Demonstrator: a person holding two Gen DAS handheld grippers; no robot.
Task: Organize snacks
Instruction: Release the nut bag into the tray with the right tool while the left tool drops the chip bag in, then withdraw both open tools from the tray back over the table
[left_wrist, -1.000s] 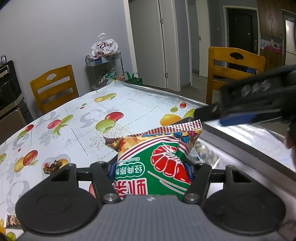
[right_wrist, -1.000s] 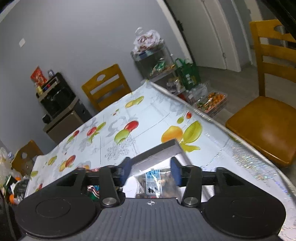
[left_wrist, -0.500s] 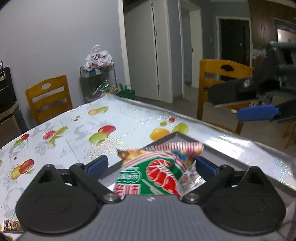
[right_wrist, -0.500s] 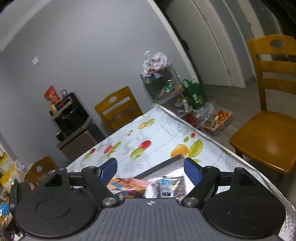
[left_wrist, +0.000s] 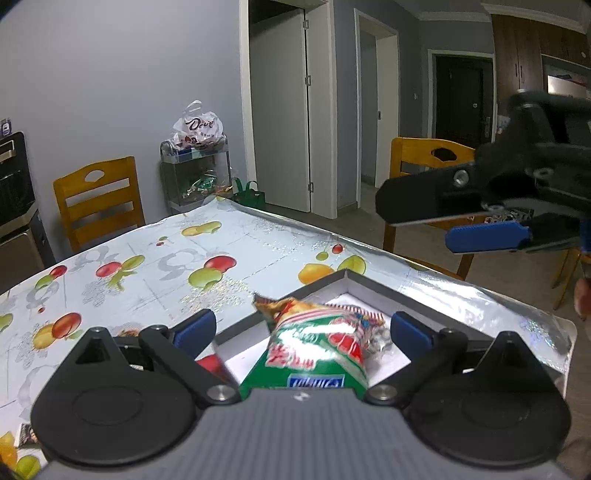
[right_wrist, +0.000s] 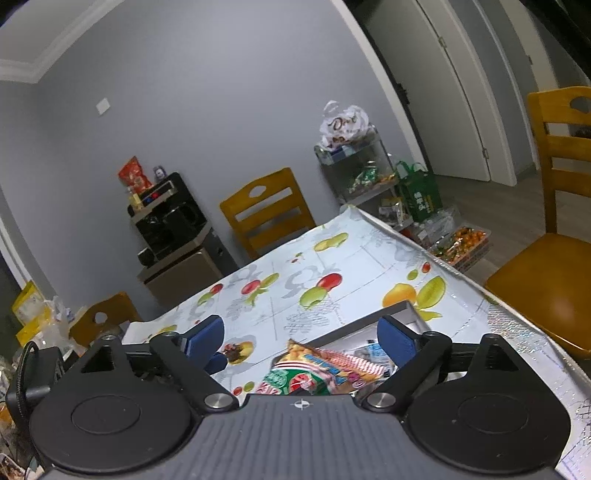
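Observation:
A green and red snack bag (left_wrist: 317, 350) lies in a shallow grey-rimmed box (left_wrist: 373, 284) with a white inside, near the table's right edge. My left gripper (left_wrist: 302, 328) hovers just behind and above the bag, open, its blue pads wide of the bag on both sides. In the right wrist view the same bag (right_wrist: 314, 373) lies in the box (right_wrist: 402, 308) beside a small blue-white packet (right_wrist: 373, 349). My right gripper (right_wrist: 302, 336) is above them, its jaws opening with nothing between the pads. It also shows from the side as the right gripper (left_wrist: 424, 225).
The table (left_wrist: 147, 266) has a fruit-print cloth; its edge (left_wrist: 480, 291) runs close to the box on the right. Wooden chairs (left_wrist: 99, 199) (right_wrist: 554, 266) stand around it. A wire rack with bags (left_wrist: 195, 173) is beyond the far corner. A small packet (left_wrist: 26, 434) lies at the near left.
The left gripper let go of the snack bag, opened wide and drew back and up; the bag now lies in the box. The right gripper's jaws widened and it lifted away from the box.

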